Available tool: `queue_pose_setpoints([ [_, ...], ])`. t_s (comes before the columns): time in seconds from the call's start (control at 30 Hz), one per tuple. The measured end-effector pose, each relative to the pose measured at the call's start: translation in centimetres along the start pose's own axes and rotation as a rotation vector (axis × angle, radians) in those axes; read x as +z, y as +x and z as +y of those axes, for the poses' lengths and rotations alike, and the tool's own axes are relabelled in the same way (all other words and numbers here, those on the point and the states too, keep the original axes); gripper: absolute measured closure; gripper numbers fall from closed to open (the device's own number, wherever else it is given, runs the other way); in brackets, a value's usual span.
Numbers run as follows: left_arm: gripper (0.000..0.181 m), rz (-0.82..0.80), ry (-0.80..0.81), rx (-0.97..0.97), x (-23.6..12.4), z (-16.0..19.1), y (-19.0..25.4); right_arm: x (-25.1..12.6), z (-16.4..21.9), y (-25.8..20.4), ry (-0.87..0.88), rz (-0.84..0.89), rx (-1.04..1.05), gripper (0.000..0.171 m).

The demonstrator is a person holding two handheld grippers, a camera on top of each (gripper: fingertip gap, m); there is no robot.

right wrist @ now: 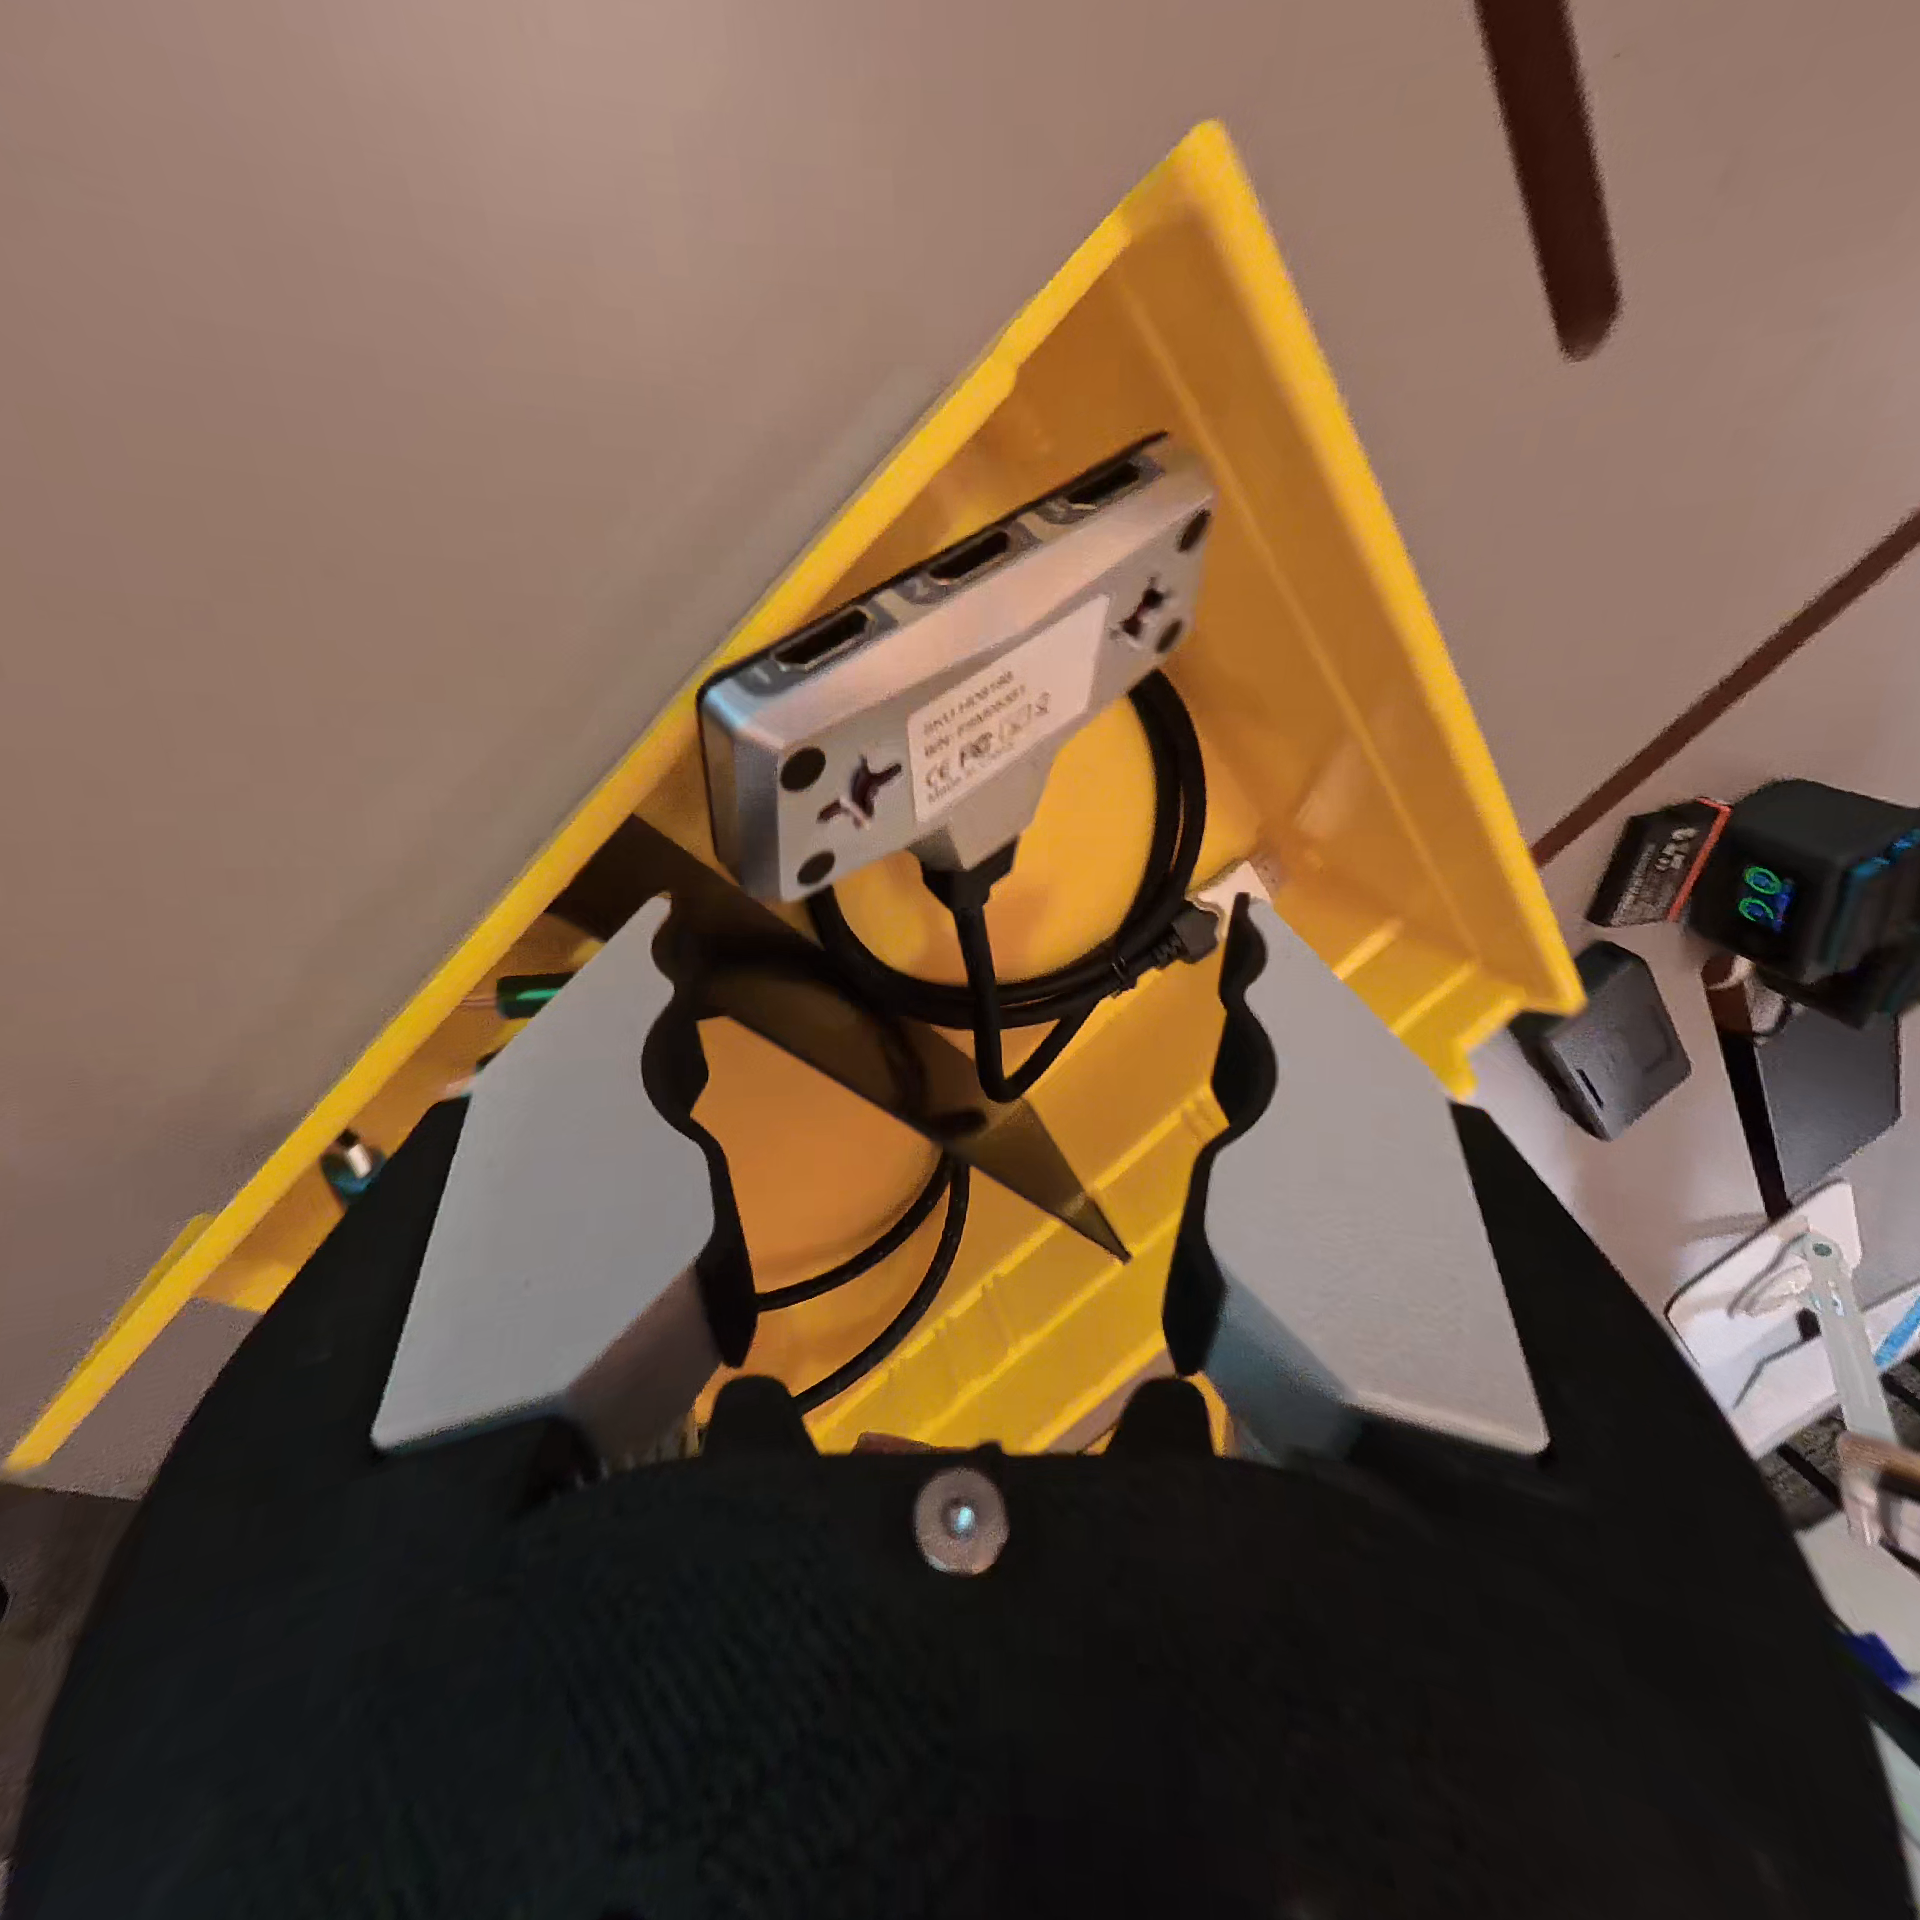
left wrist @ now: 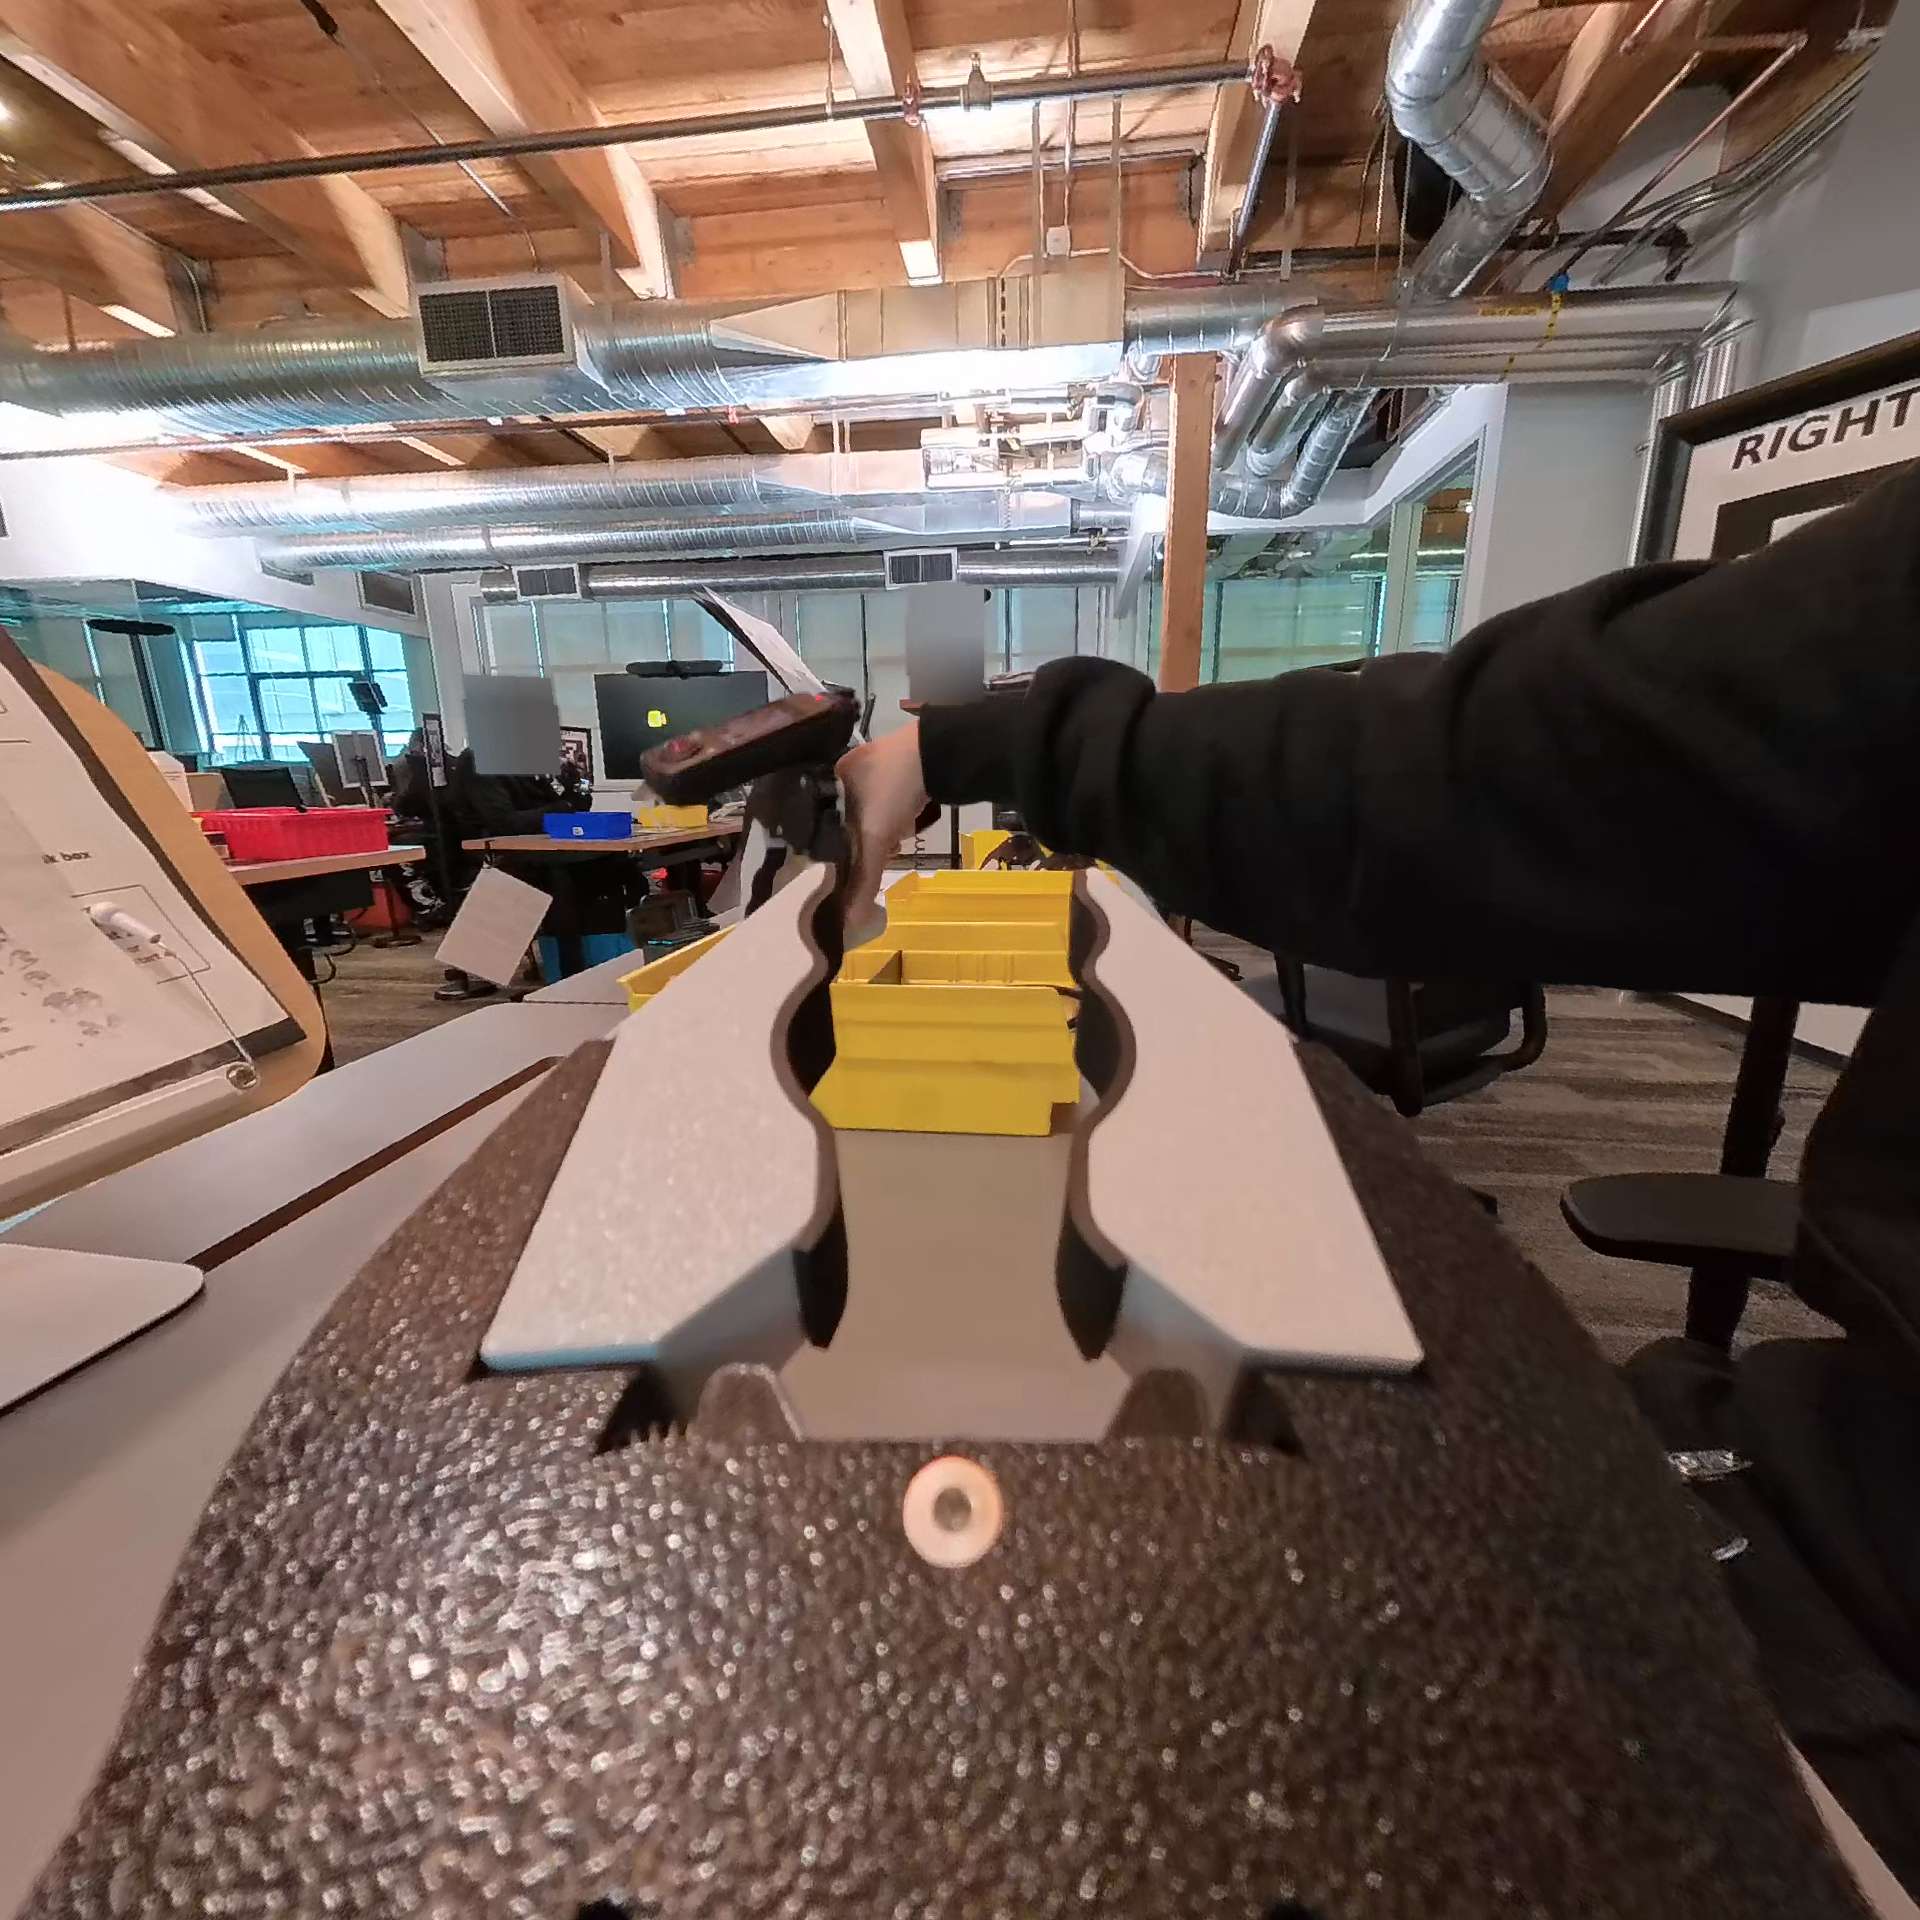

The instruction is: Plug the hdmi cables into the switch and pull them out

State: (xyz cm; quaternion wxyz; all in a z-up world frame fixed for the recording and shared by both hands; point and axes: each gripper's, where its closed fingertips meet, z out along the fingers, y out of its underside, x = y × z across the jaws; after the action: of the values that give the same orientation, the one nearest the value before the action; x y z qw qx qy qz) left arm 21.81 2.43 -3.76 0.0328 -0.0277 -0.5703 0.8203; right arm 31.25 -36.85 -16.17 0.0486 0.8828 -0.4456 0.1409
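In the right wrist view, a silver HDMI switch (right wrist: 956, 686) lies label side up in a yellow bin (right wrist: 1382, 665), its three ports empty. Its black cable (right wrist: 1169, 821) coils under it, with a plug end (right wrist: 1195, 930) by my right fingertip. My right gripper (right wrist: 956, 925) hangs open just above the bin, the switch a little ahead of its fingertips. My left gripper (left wrist: 956, 894) is open and empty, low over the table, facing the yellow bins (left wrist: 951, 1039). In the left wrist view, a hand in a black sleeve holds the right gripper (left wrist: 795, 831) over the bins.
A black divider (right wrist: 997, 1153) crosses the bin. Small black devices (right wrist: 1610, 1039), one with a green display (right wrist: 1766, 894), and a white object (right wrist: 1766, 1330) lie right of the bin. A paper stand (left wrist: 114, 935) is on the left and an office chair (left wrist: 1683, 1216) on the right.
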Motion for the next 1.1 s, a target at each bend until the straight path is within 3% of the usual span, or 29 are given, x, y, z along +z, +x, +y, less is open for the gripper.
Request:
queue_pose_setpoints([
  [0.1,0.140,-0.013,-0.006,-0.004,0.0,0.1,-0.3,-4.3,-0.9,0.3,0.124,0.096,0.060,0.066],
  [0.17,0.140,-0.020,-0.007,-0.006,0.1,0.2,-0.4,-7.7,-3.2,-1.4,0.334,0.109,0.088,0.064],
  [0.37,0.140,-0.113,-0.077,0.025,-0.2,0.9,-2.0,-16.3,-11.0,-16.8,1.103,-0.270,0.070,0.061],
  [0.47,0.140,-0.328,-0.206,0.062,-2.6,0.4,-5.1,-16.8,-11.3,-23.8,1.288,-0.426,0.066,0.063],
  [0.6,0.133,-0.862,-0.620,0.161,-14.0,-0.2,-11.8,-14.3,-8.0,-29.0,1.283,-0.480,0.053,0.062],
  [0.67,0.125,-0.969,-0.869,0.084,-19.5,0.3,-13.6,-13.4,-5.9,-30.7,1.269,-0.525,0.041,0.063],
  [0.77,0.114,-1.029,-1.130,-0.169,-24.8,1.6,-15.6,-11.4,-3.8,-31.9,1.210,-0.551,0.034,0.063],
  [0.9,0.099,-1.011,-1.414,-0.395,-28.3,4.2,-17.0,-10.2,-2.9,-31.6,1.189,-0.527,0.049,0.061],
  [1.1,0.091,-0.973,-1.705,-0.595,-30.1,7.8,-16.8,-10.8,-1.9,-31.3,1.208,-0.507,0.015,0.059],
])
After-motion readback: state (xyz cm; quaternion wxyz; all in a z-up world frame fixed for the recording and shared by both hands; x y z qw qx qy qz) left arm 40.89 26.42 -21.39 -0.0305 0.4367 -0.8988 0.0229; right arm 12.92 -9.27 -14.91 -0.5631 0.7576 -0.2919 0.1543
